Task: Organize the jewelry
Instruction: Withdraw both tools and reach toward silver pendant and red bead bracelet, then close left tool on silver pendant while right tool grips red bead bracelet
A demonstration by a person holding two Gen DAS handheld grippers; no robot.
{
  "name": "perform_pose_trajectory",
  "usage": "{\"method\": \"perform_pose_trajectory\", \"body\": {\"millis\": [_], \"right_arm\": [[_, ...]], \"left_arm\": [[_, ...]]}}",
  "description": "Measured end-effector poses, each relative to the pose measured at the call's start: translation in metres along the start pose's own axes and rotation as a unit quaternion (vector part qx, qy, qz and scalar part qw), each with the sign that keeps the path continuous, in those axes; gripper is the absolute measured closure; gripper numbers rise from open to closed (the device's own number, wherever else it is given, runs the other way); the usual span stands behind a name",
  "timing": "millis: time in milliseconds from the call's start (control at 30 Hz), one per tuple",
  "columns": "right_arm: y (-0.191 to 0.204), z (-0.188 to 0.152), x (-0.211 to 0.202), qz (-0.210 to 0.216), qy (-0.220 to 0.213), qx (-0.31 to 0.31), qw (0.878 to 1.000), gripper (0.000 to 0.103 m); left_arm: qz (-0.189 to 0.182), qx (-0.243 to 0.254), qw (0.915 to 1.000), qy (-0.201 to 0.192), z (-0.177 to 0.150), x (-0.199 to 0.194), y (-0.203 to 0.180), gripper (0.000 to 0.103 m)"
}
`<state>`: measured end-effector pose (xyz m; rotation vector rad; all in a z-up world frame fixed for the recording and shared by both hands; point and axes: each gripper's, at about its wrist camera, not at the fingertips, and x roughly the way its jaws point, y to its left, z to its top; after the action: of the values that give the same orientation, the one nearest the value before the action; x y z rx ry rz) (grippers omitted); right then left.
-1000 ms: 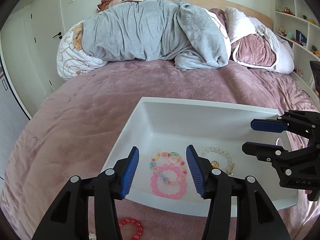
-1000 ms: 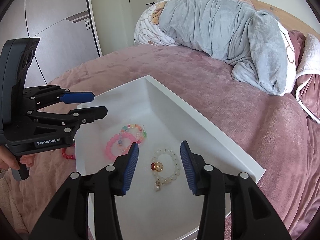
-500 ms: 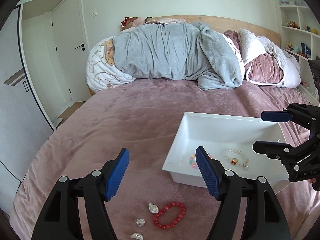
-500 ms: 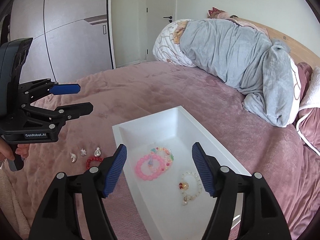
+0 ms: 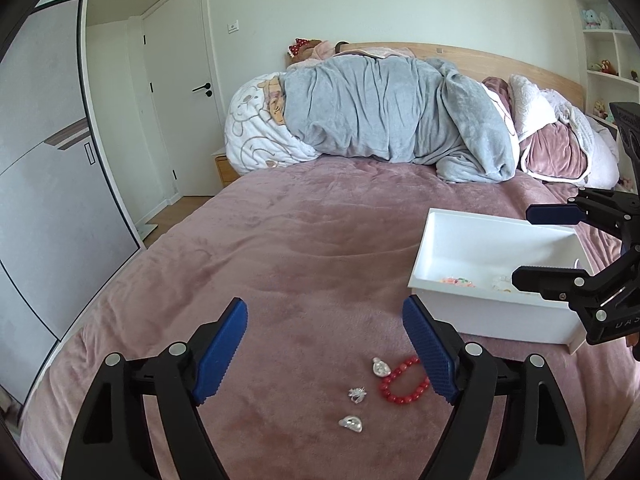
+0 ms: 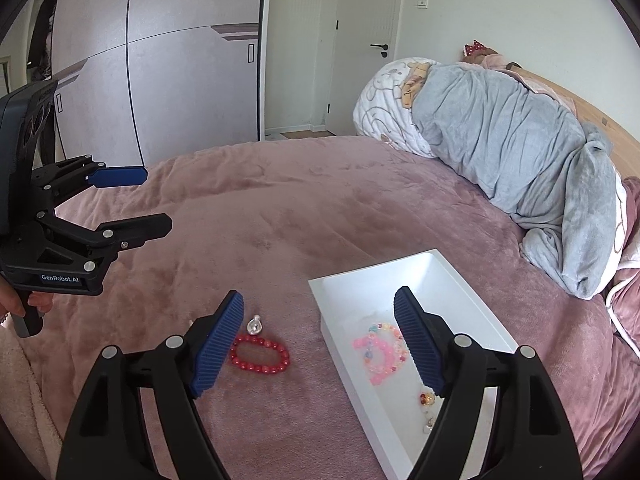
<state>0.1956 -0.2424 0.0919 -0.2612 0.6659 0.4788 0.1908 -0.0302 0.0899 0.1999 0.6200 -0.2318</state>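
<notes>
So the jewelry sort looks roughly half done from what I can see. The white tray [image 6: 472,280] sits on the pink bed cover [image 5: 300,260] and already has stuff in it: a pink bead bracelet [image 6: 378,360] overlapping a pastel multicolour one [image 6: 387,330], plus a pale bead bracelet with a gold charm [image 6: 427,402] further toward the near end, partly hidden behind the right tongs.

Still out on the bed: a red bead bracelet [image 5: 404,380] and three little silver charms [image 5: 356,394], all clustered together just to the 9 o'clock side of the tray in the right wrist view. One charm [image 6: 254,325] sits right next to the red bracelet at its 12 o'clock, touching or nearly so, can't quite tell.

Left tongs [image 5: 326,354] are spread wide with nothing between them, hanging above the loose pieces; the charms and red bracelet sit between the fingers and toward 6 o'clock in that view. Right tongs [image 6: 320,344] are also wide apart and empty, straddling the tray's near-left rim, with the red bracelet by the left finger.

My guess is the red bracelet goes in next since it's the easiest grab. The tiny charms on plush fabric look fiddly to pinch.
</notes>
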Motion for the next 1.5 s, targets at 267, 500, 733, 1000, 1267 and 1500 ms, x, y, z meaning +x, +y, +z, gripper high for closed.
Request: {"method": "perform_pose_trajectory", "body": {"millis": [267, 500, 733, 1000, 1267, 1500], "right_arm": [[0.043, -0.007, 0.037, 0.017, 0.031, -0.029, 0.999, 0.023], [0.066, -0.029, 0.073, 0.028, 0.073, -0.044, 0.996, 0.023], [0.072, -0.049, 0.105, 0.040, 0.107, -0.047, 0.992, 0.026], [0.074, -0.067, 0.139, 0.054, 0.137, -0.045, 0.988, 0.032], [0.076, -0.083, 0.164, 0.068, 0.161, -0.054, 0.983, 0.038], [0.072, -0.097, 0.174, 0.089, 0.172, -0.042, 0.980, 0.044]], "left_arm": [[-0.014, -0.036, 0.9990, 0.022, -0.037, 0.007, 0.035, 0.021], [-0.027, -0.046, 0.9971, 0.054, -0.076, 0.032, 0.041, 0.021], [-0.043, -0.069, 0.9930, 0.086, -0.103, 0.062, 0.042, 0.021], [-0.043, -0.034, 0.9925, 0.109, -0.123, 0.092, 0.020, 0.021], [-0.061, -0.030, 0.9895, 0.127, -0.135, 0.114, 0.007, 0.024], [-0.071, -0.011, 0.9851, 0.156, -0.146, 0.133, -0.005, 0.046]]}}
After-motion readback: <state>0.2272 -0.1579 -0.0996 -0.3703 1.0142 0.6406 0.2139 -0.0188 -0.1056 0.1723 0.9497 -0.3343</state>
